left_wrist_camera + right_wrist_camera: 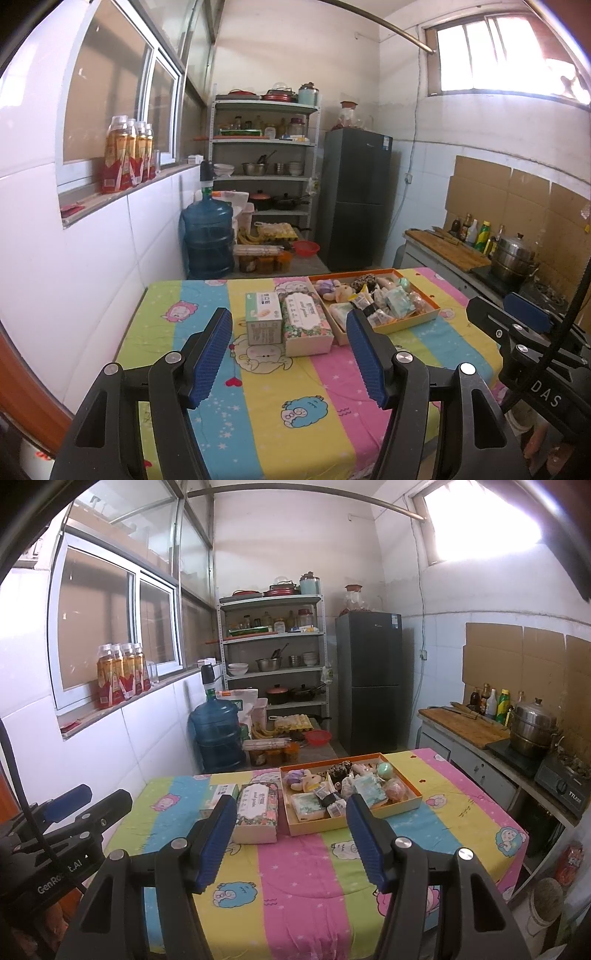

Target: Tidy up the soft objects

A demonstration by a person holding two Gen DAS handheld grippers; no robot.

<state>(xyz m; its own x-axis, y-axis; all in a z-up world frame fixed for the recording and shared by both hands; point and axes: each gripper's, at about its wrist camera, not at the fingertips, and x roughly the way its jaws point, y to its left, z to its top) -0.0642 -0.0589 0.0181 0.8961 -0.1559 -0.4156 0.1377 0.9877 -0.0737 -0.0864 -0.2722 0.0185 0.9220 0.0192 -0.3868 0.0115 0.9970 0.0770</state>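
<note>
An orange tray (pixel 424 318) (pixel 410 801) on the striped tablecloth holds several soft items: a plush bunny (pixel 341 291) (pixel 308 781), tissue packs (pixel 371 788), a green ball (pixel 386 769) and small packets. Left of it lie a floral tissue box (pixel 306 321) (pixel 258 808) and a green-white box (pixel 263 317) (pixel 218 794). My left gripper (pixel 290 358) is open and empty, above the near table, short of the boxes. My right gripper (pixel 291 840) is open and empty, short of the tray. Each gripper shows at the edge of the other's view.
The table (pixel 258 406) stands against a white tiled wall on the left. Behind it are a water jug (pixel 208 240), a metal shelf (pixel 266 173) with pots and a dark fridge (pixel 354 199). A counter with a steamer pot (pixel 532 723) runs on the right.
</note>
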